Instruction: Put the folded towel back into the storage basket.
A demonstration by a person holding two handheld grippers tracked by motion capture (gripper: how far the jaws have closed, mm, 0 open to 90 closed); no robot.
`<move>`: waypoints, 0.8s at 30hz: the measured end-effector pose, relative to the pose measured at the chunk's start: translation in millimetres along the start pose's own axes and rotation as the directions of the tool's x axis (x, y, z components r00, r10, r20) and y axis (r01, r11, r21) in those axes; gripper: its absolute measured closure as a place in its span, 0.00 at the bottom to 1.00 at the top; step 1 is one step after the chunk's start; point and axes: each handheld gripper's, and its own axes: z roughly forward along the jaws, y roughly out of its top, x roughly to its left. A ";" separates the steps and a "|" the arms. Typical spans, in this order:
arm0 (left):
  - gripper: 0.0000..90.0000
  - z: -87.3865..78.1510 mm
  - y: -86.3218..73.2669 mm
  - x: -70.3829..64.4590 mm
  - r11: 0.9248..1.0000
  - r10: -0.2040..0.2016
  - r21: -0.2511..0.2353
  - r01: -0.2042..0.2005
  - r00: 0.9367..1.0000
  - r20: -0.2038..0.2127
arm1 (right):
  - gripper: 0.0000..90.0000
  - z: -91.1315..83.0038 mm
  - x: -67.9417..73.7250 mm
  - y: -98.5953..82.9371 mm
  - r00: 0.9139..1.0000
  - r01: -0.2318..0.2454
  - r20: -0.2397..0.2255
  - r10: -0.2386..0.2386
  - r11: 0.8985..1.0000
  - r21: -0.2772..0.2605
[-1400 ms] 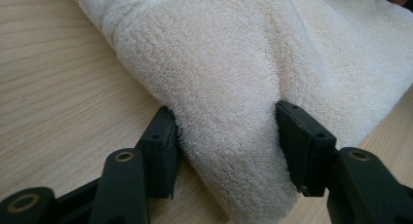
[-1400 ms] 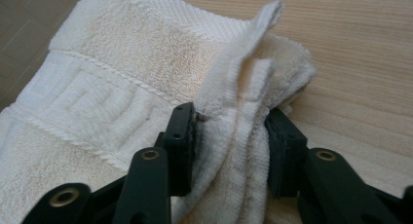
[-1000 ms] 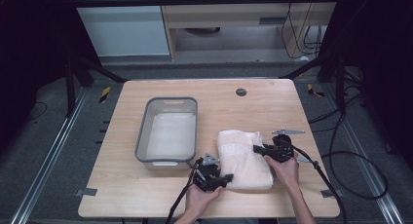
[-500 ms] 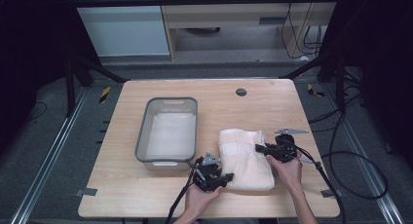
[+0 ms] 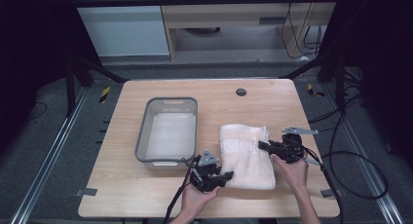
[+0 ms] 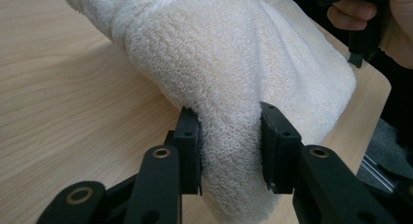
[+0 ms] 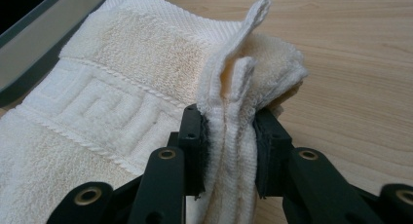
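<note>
Lying folded, cream terry towel (image 5: 245, 153) — key-pattern band, edges pinched by both grippers

A cream terry towel (image 5: 245, 155), folded into a thick rectangle with a woven key-pattern band, lies flat on the table, two edges pinched up.

A nubbly cream terry-cloth towel (image 5: 246, 156) lies on a matt pale wood-grain table (image 5: 146, 195) beside a smooth grey plastic tub (image 5: 167, 131).
</note>
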 end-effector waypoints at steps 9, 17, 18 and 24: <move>0.72 -17.8 1.4 0.9 0.999 0.008 -0.035 -0.008 1.000 0.003 | 0.78 -8.6 15.2 6.9 0.999 0.040 -0.014 -0.041 0.998 -0.046; 0.72 -25.6 5.8 0.2 0.998 0.021 -0.055 -0.021 1.000 0.002 | 0.78 -12.9 21.5 11.4 0.999 0.049 -0.018 -0.051 0.996 -0.076; 0.72 -27.0 6.8 0.0 0.998 0.024 -0.056 -0.024 1.000 0.001 | 0.78 -13.3 22.0 12.0 0.999 0.050 -0.017 -0.052 0.996 -0.079; 0.72 -35.2 12.3 0.1 0.996 0.030 -0.080 -0.030 1.000 -0.008 | 0.78 -14.5 27.2 18.0 0.997 0.068 -0.017 -0.070 0.992 -0.108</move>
